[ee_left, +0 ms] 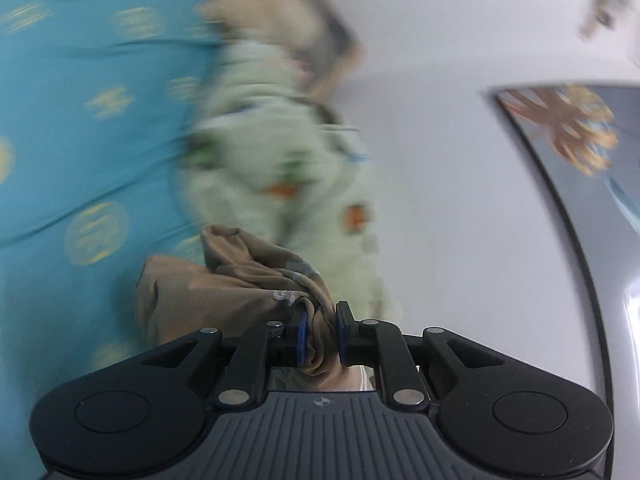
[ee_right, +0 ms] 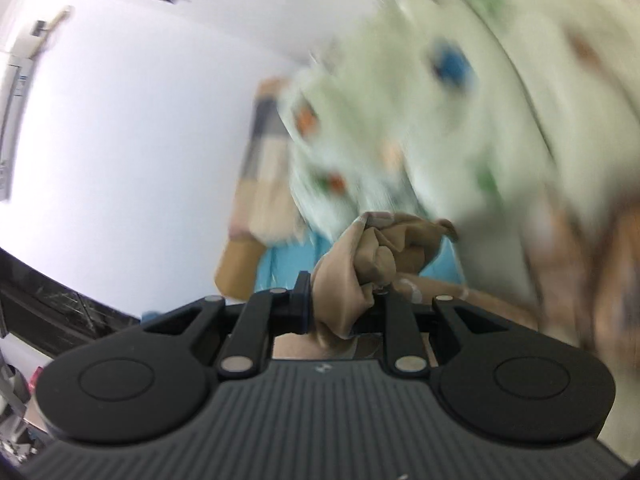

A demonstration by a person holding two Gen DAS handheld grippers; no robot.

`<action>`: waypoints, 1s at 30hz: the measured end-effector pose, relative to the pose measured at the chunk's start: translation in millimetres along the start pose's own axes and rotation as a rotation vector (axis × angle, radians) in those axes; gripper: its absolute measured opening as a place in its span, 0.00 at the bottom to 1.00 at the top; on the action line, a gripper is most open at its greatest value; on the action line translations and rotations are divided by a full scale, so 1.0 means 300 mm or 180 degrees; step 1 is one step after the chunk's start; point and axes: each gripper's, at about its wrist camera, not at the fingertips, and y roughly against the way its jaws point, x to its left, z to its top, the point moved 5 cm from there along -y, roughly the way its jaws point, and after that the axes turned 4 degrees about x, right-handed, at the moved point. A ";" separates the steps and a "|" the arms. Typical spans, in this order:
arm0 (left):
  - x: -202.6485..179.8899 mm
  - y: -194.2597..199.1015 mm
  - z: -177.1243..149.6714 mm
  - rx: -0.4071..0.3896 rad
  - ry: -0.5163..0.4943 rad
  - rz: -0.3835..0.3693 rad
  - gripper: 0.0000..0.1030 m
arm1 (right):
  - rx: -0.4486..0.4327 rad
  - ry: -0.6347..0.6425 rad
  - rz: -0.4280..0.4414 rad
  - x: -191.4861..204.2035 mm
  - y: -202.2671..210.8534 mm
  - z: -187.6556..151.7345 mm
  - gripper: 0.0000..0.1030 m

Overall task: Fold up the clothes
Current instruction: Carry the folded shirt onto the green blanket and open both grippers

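A tan garment (ee_left: 224, 280) is bunched up in the left wrist view, and my left gripper (ee_left: 320, 334) is shut on a fold of it between its blue pads. In the right wrist view my right gripper (ee_right: 340, 304) is shut on another bunched part of the tan garment (ee_right: 360, 264), held up in the air. Behind it lies a pale green printed garment (ee_left: 280, 168), blurred by motion, which fills the upper right of the right wrist view (ee_right: 460, 100). A second beige garment (ee_left: 288, 12) sits beyond it.
A turquoise sheet with yellow round motifs (ee_left: 80, 140) covers the surface on the left. A white wall (ee_right: 140, 140) rises behind, with a framed picture (ee_left: 568, 132) on it. A dark shelf (ee_right: 48, 300) stands low at the left of the right wrist view.
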 end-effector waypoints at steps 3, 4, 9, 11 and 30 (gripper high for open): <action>-0.251 -0.213 0.090 0.0029 -0.0385 -0.0320 0.15 | -0.0430 0.0162 0.0278 0.126 0.032 0.266 0.21; -0.305 -0.280 0.104 0.0038 -0.0493 -0.0401 0.15 | -0.0600 0.0339 0.0321 0.167 0.045 0.339 0.21; -0.469 -0.597 0.142 0.0091 -0.1050 -0.0609 0.15 | -0.1119 0.0815 0.0052 0.156 0.047 0.513 0.22; -0.387 -0.673 0.091 0.0189 -0.1270 -0.0427 0.15 | -0.1165 0.0878 -0.0192 0.073 0.020 0.518 0.22; -0.234 -0.397 -0.197 0.0239 -0.2642 0.0826 0.97 | -0.0706 0.1288 -0.1296 -0.086 0.154 0.181 0.92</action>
